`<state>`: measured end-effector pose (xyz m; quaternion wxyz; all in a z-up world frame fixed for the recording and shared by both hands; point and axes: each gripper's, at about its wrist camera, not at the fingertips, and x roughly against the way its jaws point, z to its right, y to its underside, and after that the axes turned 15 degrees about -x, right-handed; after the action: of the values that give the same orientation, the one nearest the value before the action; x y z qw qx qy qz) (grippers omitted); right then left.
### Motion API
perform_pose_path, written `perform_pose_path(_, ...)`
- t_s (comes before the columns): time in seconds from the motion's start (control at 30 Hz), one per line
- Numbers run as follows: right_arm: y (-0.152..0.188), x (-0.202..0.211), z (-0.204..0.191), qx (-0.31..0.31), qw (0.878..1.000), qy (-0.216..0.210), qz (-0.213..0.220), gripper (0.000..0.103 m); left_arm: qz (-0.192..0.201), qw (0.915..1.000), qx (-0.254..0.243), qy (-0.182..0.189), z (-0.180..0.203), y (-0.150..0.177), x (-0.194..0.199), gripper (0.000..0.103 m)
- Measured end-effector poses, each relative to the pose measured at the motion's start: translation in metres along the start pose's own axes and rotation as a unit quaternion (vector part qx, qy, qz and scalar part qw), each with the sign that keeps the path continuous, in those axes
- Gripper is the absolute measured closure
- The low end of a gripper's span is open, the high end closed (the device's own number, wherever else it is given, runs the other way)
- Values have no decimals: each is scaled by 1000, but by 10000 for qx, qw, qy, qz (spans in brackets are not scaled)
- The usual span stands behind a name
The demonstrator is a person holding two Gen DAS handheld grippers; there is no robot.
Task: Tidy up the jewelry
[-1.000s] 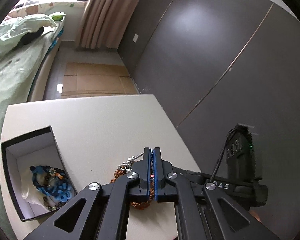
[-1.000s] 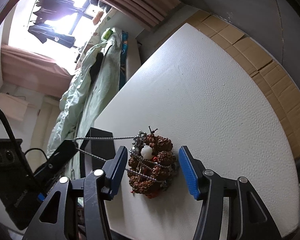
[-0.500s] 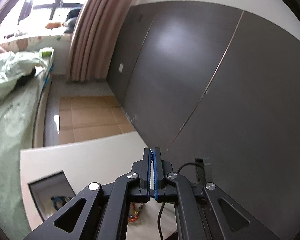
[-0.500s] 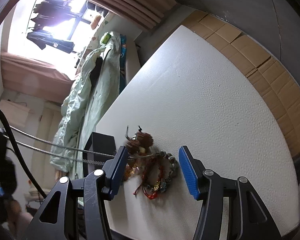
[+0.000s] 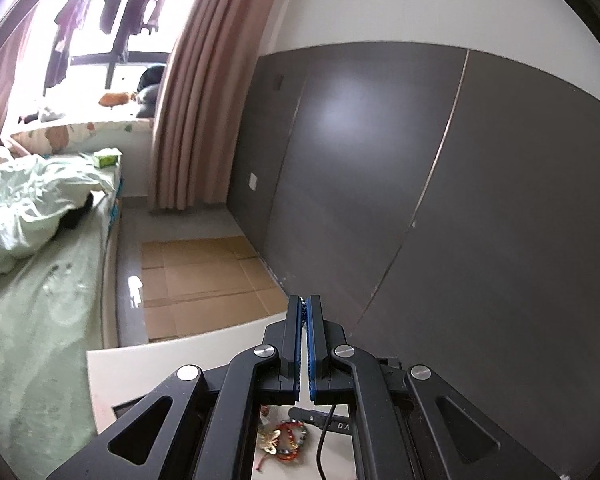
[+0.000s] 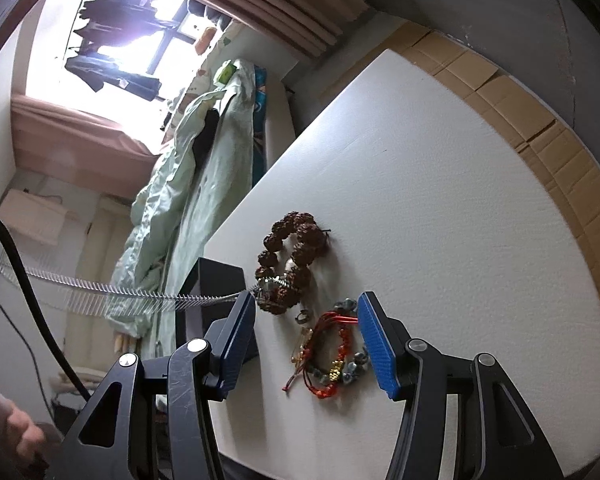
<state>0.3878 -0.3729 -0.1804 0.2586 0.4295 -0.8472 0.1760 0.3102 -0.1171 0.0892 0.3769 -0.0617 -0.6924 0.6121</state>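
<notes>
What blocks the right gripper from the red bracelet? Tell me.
Nothing visible does. The right gripper is open, and the red bracelet lies on the table between its fingers, with only other jewelry beside it.

Right gripper (image 6: 306,344): hovering over the white table (image 6: 440,184), jaws standing wide apart with nothing between the blue pads.
Brown bead bracelet (image 6: 290,258): lying flat on the table, just ahead of the gripper's left finger.
Silver chain (image 6: 140,292): stretching taut from the brown beads off toward the left edge.
Red cord bracelet (image 6: 332,354): lying tangled with grey beads between the fingers.
Black box (image 6: 216,284): sitting at the table's left edge.
</notes>
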Motion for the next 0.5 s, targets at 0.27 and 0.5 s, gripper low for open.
perform_pose_path(0.27,2,-12,-15,105,9999,-48,-27,48,274,9994,-104,-176,-6,-19,33,101)
perform_pose_path(0.5,6,-21,-26,189,9998,-99,-31,48,481,9981,-240,-296,-8,-37,56,101)
